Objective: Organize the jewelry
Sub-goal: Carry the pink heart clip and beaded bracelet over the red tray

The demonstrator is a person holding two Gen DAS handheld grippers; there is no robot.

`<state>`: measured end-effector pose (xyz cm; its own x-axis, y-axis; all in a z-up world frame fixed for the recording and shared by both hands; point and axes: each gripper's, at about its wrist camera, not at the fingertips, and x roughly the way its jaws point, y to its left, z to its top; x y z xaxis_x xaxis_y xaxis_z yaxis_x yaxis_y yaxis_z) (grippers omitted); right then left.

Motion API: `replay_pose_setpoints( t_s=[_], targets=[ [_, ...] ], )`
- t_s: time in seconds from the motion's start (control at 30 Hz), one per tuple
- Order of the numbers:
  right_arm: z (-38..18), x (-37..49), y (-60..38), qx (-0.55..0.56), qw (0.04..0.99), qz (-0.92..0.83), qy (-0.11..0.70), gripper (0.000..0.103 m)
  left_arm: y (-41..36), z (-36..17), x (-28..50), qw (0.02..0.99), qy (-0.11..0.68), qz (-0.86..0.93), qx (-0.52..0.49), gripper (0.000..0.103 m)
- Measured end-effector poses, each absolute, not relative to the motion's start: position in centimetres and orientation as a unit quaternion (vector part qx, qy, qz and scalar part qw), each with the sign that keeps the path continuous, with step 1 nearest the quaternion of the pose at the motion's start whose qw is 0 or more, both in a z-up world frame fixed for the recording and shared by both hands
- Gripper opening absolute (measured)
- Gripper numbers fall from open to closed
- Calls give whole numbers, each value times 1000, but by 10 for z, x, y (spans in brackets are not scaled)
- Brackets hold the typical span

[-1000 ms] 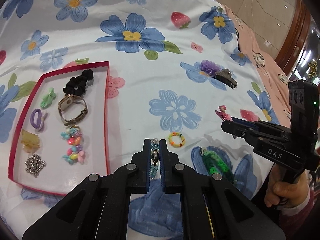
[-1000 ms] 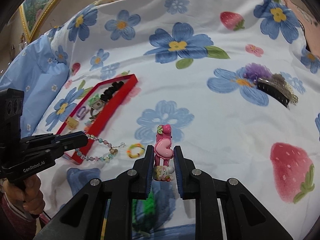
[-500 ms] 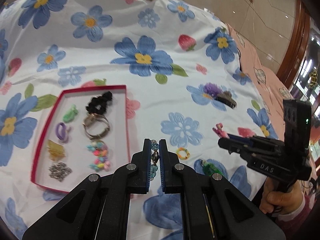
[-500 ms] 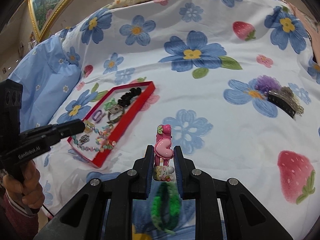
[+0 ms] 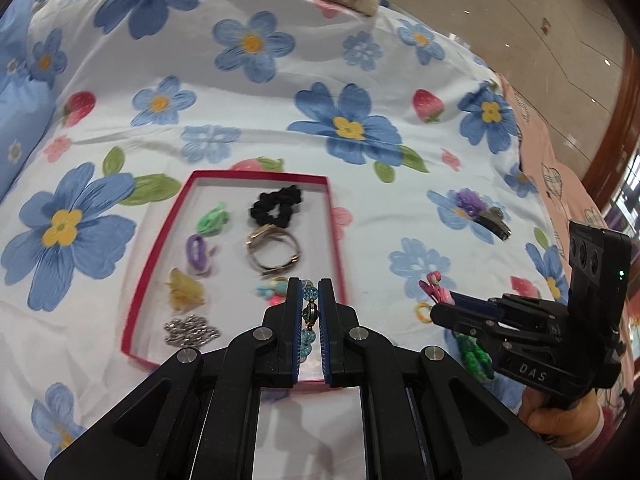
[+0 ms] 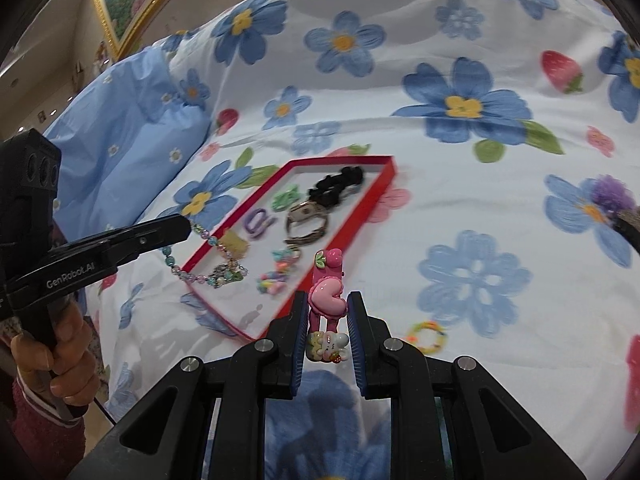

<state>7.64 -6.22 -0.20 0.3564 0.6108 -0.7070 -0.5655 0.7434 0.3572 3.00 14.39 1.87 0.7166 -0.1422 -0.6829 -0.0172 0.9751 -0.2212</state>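
Red-rimmed tray [image 5: 335, 240] lies on the flowered bedsheet [image 5: 280, 120], and both tools are bringing pieces to it. Left gripper [image 5: 309, 320] is clamped on a beaded bracelet [image 5: 310, 314], whose free end trails over the tray's near left corner in the right wrist view [image 6: 208, 276]. Right gripper [image 6: 327, 320] is clamped on a pink hair clip [image 6: 327, 292], held just beside the tray's near right edge. I judge the step to be delivery; next, each tool needs to come over a bare patch of tray and part its tongs. Inside the tray I count seven pieces: one green clip [image 5: 214, 218], one purple tie [image 5: 197, 250], one yellow piece [image 5: 185, 290], one silver chain [image 5: 191, 330], one black scrunchie [image 5: 276, 210], one watch [image 5: 274, 254], one pastel bead cluster [image 6: 280, 272]. Outside it lie one multicoloured ring [image 6: 426, 336], one green braided band [image 5: 474, 354] and one purple-and-dark clip [image 5: 482, 212]
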Motion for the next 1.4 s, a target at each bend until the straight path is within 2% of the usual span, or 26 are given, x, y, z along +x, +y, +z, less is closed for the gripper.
replay_pose_setpoints(
  t_s=[0.43, 0.8, 1.4],
  targets=[
    [-12, 80, 5, -2, 795, 405, 453, 19, 180, -5, 41, 909, 391, -17, -142, 6],
    [-44, 91, 50, -50, 770, 409, 487, 19, 215, -39, 47, 893, 414, 5, -179, 6],
    [-65, 89, 69, -90, 762, 404, 498, 20, 240, -83, 49, 869, 452, 49, -194, 6]
  ],
)
